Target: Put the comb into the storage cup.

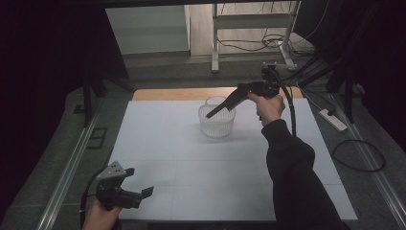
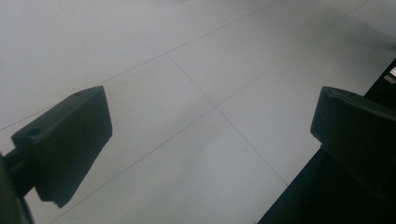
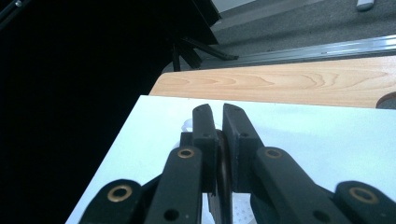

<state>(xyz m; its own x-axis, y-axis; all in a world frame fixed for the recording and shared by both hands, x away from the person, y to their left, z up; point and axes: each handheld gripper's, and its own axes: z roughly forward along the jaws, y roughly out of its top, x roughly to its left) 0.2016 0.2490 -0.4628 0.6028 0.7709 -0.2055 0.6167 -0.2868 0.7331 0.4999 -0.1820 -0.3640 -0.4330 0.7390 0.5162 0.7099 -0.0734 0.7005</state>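
Toward the far edge of the white tabletop [image 1: 191, 158], just right of its middle, a clear plastic basket [image 1: 217, 122] is seen standing upright, with its thin handle raised over the back of its rim. A strip of bare wood [image 3: 289, 84] is left uncovered along the far edge behind it. Over the basket the right tool [image 1: 210, 114] is held, its long black body slanted from the hand [image 1: 269, 106] at the upper right down to the lower left, so that its tip is brought over the basket's rim. In the right gripper view its jaws are seen drawn together, with a thin dark thing between the pads; what that thing is cannot be told. Part of the pale, perforated basket is glimpsed beneath the jaws. A black cable [image 1: 291, 112] is trailed from this tool past the sleeve [image 1: 297, 182].

At the near left corner the left tool [image 1: 139, 184] is held low, well apart from the basket, pointing right along the near edge. Its jaws are spread wide with nothing between them, over bare tabletop.
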